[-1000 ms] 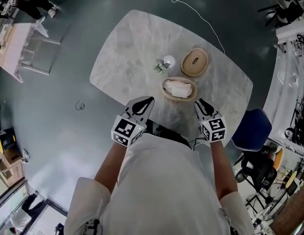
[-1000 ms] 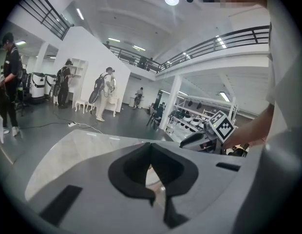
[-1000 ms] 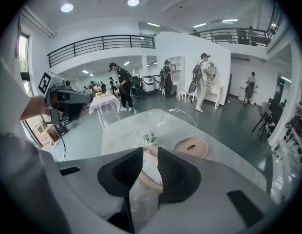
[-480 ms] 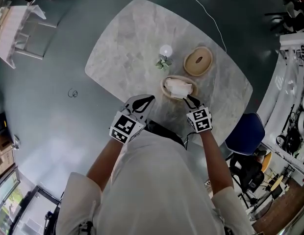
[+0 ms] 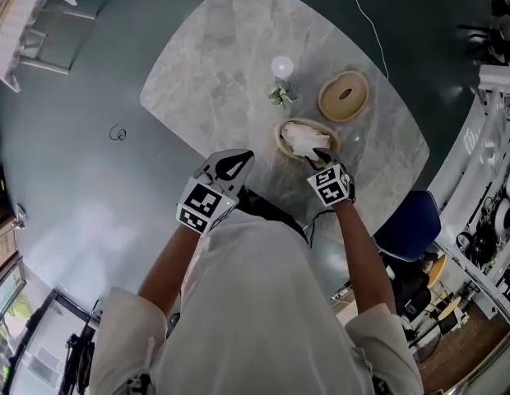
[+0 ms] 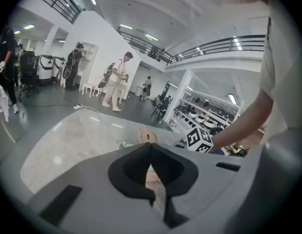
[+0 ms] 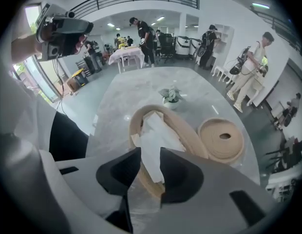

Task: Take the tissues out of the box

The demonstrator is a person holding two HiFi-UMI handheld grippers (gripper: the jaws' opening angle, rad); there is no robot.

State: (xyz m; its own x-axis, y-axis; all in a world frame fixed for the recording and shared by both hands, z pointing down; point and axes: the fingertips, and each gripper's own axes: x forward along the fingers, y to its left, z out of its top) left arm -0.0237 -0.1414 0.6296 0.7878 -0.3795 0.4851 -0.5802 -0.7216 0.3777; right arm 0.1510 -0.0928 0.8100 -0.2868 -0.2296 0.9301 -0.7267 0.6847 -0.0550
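Observation:
A round wooden tissue box stands on the marble table with white tissues bulging from it. My right gripper reaches over the box's near rim. Its jaws are opening, and a fold of tissue stands up between them with the pads apart. My left gripper hovers over the table's near edge, left of the box, shut and holding nothing. In the left gripper view its fingertips meet.
The box's wooden lid with a centre hole lies on the table to the right of a small white vase with green leaves. A blue chair stands at the table's right. People walk in the hall beyond.
My right gripper has moved forward from the table's near edge to the box and its jaws have spread around the tissue. The left gripper has stayed near the edge.

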